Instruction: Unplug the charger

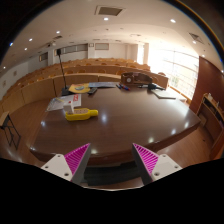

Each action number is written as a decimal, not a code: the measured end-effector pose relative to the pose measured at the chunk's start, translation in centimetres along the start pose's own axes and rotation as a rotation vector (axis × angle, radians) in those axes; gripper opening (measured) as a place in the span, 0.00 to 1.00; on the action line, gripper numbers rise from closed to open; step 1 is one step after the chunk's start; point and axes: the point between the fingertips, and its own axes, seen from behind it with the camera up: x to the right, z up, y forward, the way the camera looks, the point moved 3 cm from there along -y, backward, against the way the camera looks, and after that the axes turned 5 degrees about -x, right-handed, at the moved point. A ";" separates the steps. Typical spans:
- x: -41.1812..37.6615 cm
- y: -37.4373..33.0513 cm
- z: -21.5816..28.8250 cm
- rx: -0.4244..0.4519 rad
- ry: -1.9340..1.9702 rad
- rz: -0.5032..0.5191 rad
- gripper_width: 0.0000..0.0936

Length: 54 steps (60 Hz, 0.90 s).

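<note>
A yellow power strip (pixel 82 114) lies on the brown table (pixel 130 125), well beyond my fingers and to the left. A white block (pixel 71 103), probably the charger, sits at its far left end. My gripper (pixel 112 160) is open and empty, with the pink pads (pixel 77 157) wide apart above the table's near edge. Nothing stands between the fingers.
A second yellow thing (pixel 80 88) and white papers (pixel 105 84) lie farther back on the table. A brown box (pixel 145 78) stands at the far right of it. A thin black stand (pixel 62 68) rises at the back left. Bright windows (pixel 178 66) are on the right.
</note>
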 end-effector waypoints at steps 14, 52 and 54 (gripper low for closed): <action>-13.4 9.0 4.8 0.106 -0.020 0.104 0.91; -22.9 25.6 13.5 0.175 -0.054 0.113 0.39; -22.7 25.6 13.6 0.173 -0.052 0.114 0.36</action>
